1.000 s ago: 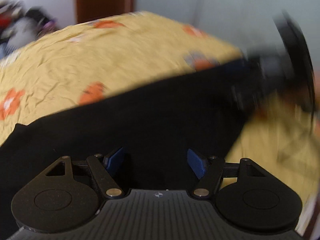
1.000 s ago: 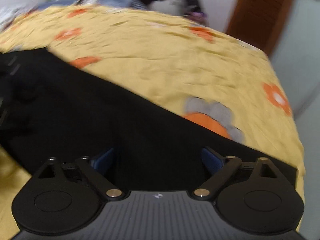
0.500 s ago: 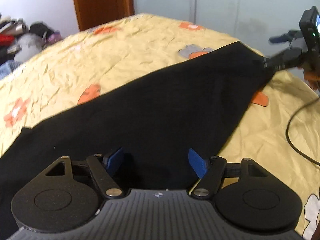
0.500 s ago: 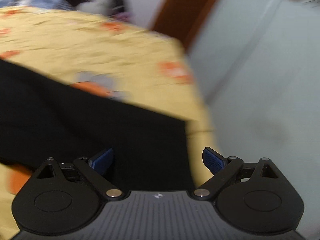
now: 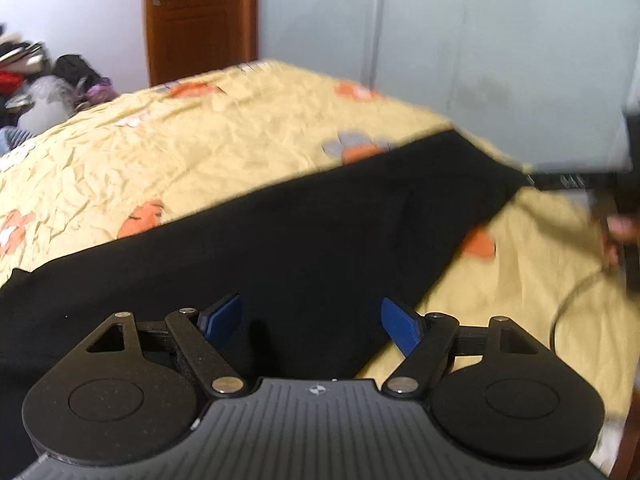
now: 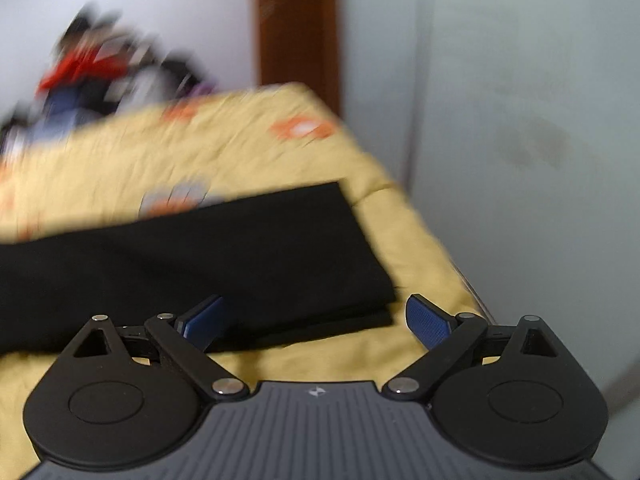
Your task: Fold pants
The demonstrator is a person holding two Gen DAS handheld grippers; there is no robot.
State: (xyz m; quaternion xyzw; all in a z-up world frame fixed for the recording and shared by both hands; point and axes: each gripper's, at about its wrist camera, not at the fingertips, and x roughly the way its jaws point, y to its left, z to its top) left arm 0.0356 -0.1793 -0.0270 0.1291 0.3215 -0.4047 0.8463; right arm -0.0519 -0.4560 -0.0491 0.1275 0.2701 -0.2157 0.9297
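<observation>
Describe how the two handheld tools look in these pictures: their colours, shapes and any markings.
Both look alike. The left tool and the right tool each have a dark grey ribbed body with a small white mark at its centre, two round black discs at the sides, black link arms with silver pivot pins, and two blue textured finger pads. No sleeves are visible.

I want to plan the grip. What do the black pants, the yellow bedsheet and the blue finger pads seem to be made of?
Black pants: matte woven or knit fabric, no sheen; exact fibre unclear.
Yellow bedsheet: thin cloth, probably cotton-like, judged by its fine crinkles and printed flowers.
Blue finger pads: probably rubber or soft plastic, with a fine grid texture.
</observation>
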